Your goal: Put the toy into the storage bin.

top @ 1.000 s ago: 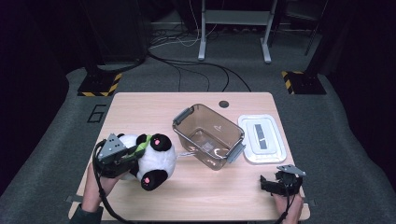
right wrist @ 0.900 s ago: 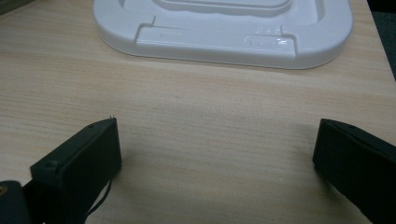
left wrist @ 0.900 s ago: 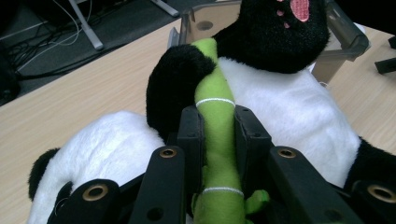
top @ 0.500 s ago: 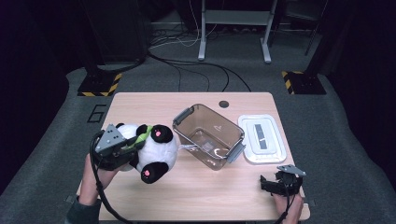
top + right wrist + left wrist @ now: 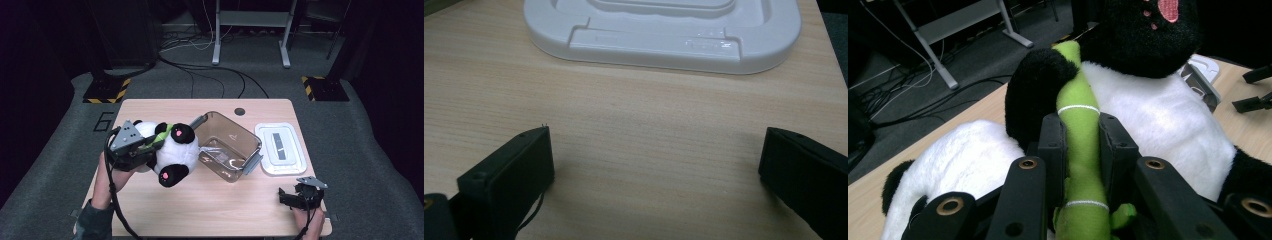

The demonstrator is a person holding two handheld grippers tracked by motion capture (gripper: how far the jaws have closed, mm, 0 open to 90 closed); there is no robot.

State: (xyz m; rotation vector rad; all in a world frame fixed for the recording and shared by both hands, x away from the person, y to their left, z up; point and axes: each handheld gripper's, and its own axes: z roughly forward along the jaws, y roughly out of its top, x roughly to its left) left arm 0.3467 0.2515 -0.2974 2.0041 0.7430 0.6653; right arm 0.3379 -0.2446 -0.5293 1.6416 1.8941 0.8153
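From the high view: left gripper [image 5: 145, 150] at the left of the wooden table [image 5: 210, 210], clamped on the plush panda [image 5: 167, 150], the toy tilted, one black foot with a pink pad pointing toward the near edge. Just right of the panda, touching or nearly so, a clear brown plastic box [image 5: 227, 145], open-topped, set at an angle, grey latches at two ends. Right of the box and near it, a white lid [image 5: 280, 147] lying flat. Near the table's far edge, a small dark round hole [image 5: 240, 111]. At the near right corner, right gripper [image 5: 295, 197], held low over bare wood, well apart from the panda.

From the left gripper view, what the overhead picture cannot settle: jaws closed narrow on a green bamboo stalk [image 5: 1080, 150] sewn to the panda [image 5: 1158, 120], pads pressing it from both sides, white fur and a black arm behind, pink-padded foot at the top. Whether the toy rests on the wood or hangs clear, hard to tell in either view.

From the right gripper view: jaws standing wide, nothing between them but wood grain [image 5: 649, 150], and the white lid [image 5: 664, 35] ahead, its rim and moulded recess seen close.
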